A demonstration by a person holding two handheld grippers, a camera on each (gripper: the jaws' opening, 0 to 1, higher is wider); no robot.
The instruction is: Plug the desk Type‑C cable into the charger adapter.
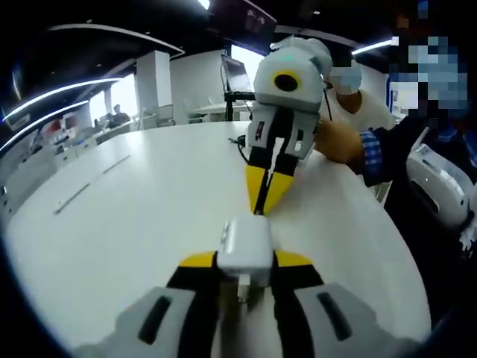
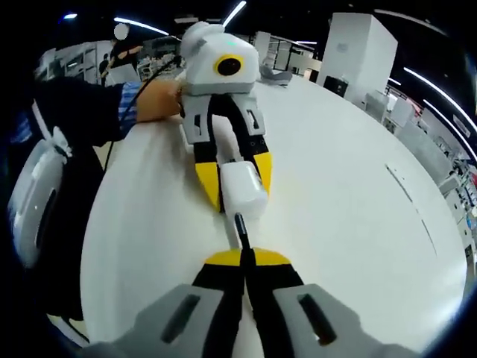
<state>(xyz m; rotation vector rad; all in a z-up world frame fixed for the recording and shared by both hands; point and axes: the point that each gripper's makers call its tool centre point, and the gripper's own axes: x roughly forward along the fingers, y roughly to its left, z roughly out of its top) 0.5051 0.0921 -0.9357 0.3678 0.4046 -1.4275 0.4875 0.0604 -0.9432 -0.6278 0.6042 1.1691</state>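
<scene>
Clamped between my left tongs [image 1: 244,262] sits the white charger adapter [image 1: 244,252], its yellow-tipped jaws pressed against both of its sides just above the white surface [image 1: 134,216]. Straight ahead of it, my right tongs [image 1: 268,195] come in from the far side, their yellow tips nearly closed and pointing down at the adapter's far edge, close to it but I cannot tell whether anything touches.

From the right gripper view, my right tongs [image 2: 246,256] are pinching the black Type-C cable plug [image 2: 241,226], which sticks out forward from between the tips. The plug's end sits right at the near face of the charger adapter [image 2: 242,190]; whether it has entered the port is not clear to me. Beyond it the left tongs [image 2: 237,175] hold the adapter from the opposite side, one yellow jaw on each flank.

A thin dark stretch of cable [image 1: 241,146] lies on the surface behind the right tongs. A hand [image 2: 158,101] with a blue checked cuff grips the left gripper's body, and another hand [image 1: 337,142] holds the right one.
</scene>
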